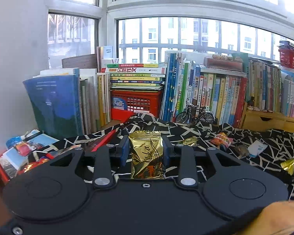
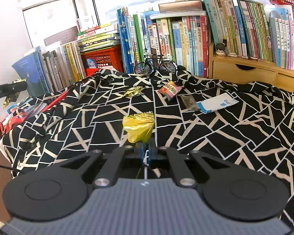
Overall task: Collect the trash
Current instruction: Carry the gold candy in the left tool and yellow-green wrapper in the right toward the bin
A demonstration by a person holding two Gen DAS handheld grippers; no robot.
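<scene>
In the left wrist view my left gripper [image 1: 146, 146] is shut on a crumpled gold snack wrapper [image 1: 146, 156], which stands upright between the blue pads. In the right wrist view my right gripper [image 2: 146, 146] is shut on the lower end of a yellow-gold wrapper [image 2: 138, 129], held above the black-and-white patterned cloth [image 2: 225, 137]. Loose on the cloth lie a small gold wrapper [image 2: 132, 91], a colourful packet [image 2: 170, 89], a brown scrap [image 2: 189, 101] and a white-and-blue packet [image 2: 217, 102]. The left gripper's body [image 2: 7, 90] shows at the far left edge, gold foil hanging from it.
Rows of books [image 2: 186, 39] line the back under the window. A red crate [image 2: 102, 58], a model bicycle [image 2: 154, 63] and a wooden drawer unit [image 2: 245, 72] stand behind the cloth. A red-edged container of colourful items [image 1: 19, 156] sits low at the left.
</scene>
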